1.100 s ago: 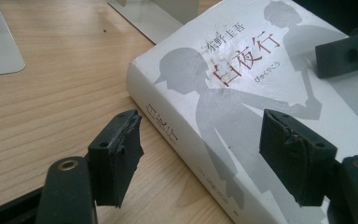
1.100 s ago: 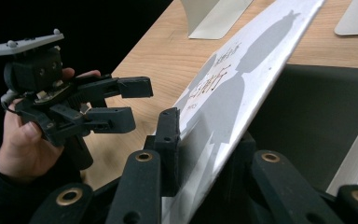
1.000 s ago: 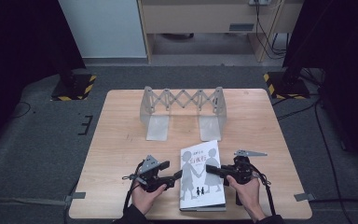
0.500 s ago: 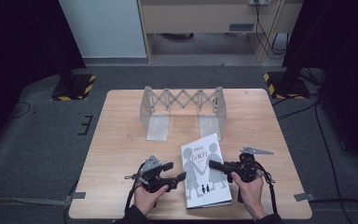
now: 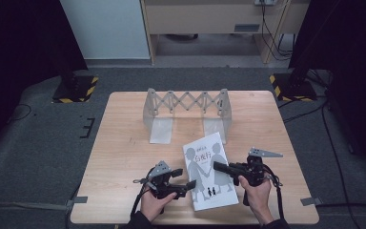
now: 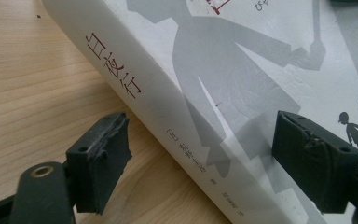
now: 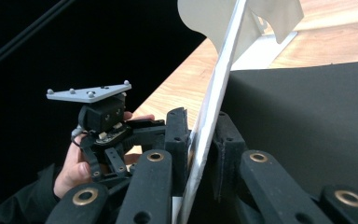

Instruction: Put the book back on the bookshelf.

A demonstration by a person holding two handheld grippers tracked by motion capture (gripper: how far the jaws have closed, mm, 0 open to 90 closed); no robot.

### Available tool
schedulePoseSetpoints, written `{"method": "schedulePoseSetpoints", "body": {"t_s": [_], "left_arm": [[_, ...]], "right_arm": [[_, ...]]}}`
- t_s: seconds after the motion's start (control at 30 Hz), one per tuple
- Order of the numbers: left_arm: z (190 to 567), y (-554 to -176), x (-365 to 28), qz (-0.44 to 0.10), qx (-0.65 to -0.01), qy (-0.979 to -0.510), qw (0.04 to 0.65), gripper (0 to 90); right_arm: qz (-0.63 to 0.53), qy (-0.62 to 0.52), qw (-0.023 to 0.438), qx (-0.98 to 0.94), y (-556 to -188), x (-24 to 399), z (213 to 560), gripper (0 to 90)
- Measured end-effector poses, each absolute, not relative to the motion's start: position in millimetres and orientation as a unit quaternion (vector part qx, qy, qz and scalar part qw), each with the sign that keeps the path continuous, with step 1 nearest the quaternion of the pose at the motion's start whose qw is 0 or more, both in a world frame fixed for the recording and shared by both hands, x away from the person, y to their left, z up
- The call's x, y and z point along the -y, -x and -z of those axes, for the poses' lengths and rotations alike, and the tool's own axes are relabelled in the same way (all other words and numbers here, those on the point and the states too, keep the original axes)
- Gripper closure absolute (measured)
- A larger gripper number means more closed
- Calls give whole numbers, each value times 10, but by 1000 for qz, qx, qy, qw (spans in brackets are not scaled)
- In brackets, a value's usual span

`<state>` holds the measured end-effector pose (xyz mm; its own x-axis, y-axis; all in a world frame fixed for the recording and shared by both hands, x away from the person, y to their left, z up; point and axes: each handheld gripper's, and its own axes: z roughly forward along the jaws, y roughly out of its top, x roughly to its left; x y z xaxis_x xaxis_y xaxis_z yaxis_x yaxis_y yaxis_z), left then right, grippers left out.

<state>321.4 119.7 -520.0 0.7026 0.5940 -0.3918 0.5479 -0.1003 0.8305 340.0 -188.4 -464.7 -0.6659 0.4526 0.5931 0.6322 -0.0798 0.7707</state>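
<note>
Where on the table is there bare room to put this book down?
Bare wood lies left of the rack, right of it, and along the left edge of the table. The near middle is crowded by the book and both tongs.

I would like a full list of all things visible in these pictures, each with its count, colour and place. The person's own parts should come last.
book: 1, white cover with grey figures and red characters, near edge of the table, between the two grippers
folding rack: 1, pale grey, zigzag lattice, far middle of the table
table: 1, light wood, centre of the high view
striped bases: 2, black and yellow, on the grey floor beside the table's far corners
left gripper: 1, black, jaws apart at the book's spine after just opening
right gripper: 1, black, shut on the book's cover edge
hands: 2, at the near edge, one on each gripper
</note>
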Motion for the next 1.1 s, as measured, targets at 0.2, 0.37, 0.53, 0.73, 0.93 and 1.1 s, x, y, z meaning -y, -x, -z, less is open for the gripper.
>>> {"method": "schedulePoseSetpoints", "body": {"t_s": [0.2, 0.37, 0.53, 0.73, 0.93, 1.1], "left_arm": [[5279, -3281, -1154, 13, -372, -730, 573, 48], [5321, -3298, -1144, 39, -359, -732, 578, 0], [5359, -3311, -1137, 61, -356, -727, 585, 0], [5411, -3330, -1125, 78, -371, -726, 574, 0], [5485, -3371, -1111, 123, -395, -730, 545, 4], [5487, -3368, -1106, 123, -399, -729, 543, 11]], "right_arm": [[624, 381, 92, 676, -3390, 1879, 4626, 794], [633, 360, 110, 676, -3400, 1862, 4648, 792], [638, 358, 133, 669, -3425, 1856, 4691, 789], [626, 375, 136, 670, -3487, 1893, 4767, 783], [590, 390, 107, 698, -3528, 1925, 4838, 767], [577, 385, 74, 716, -3537, 1935, 4866, 750]]}}
